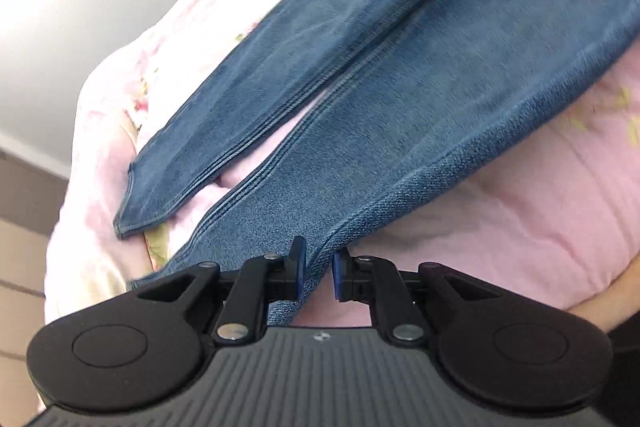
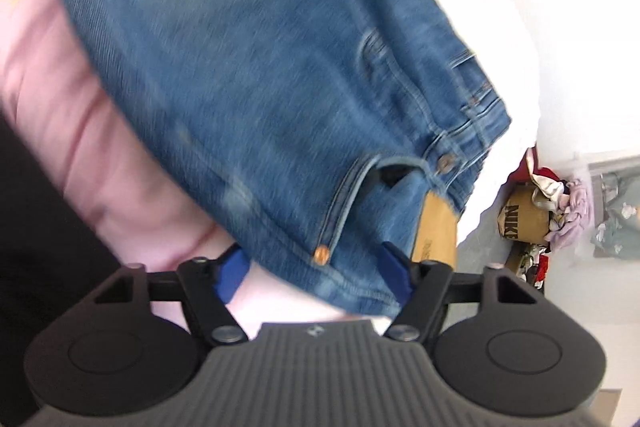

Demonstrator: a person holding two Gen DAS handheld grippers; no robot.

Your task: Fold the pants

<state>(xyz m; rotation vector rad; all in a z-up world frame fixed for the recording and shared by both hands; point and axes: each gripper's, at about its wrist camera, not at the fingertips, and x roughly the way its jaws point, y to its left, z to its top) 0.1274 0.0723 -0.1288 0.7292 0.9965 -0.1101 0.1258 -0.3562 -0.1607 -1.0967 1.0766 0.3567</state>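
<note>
Blue jeans [image 1: 400, 87] lie spread on a pink floral quilt [image 1: 520, 207], both legs running away from me. My left gripper [image 1: 319, 271] is shut on the hem edge of the nearer leg, and the denim rises from the quilt into its blue pads. In the right wrist view the waist end of the jeans [image 2: 240, 67] shows a front pocket, rivets and a tan leather patch [image 2: 436, 231]. My right gripper [image 2: 314, 275] is open and straddles the waist corner. The denim lies flat between its fingers.
The quilt [image 2: 60, 107] drops off at its edge on the right. Beyond it, on the floor, are a brown cardboard box [image 2: 520, 223] and a heap of mixed clothes [image 2: 572, 211]. A pale wall [image 1: 60, 7] stands behind the bed.
</note>
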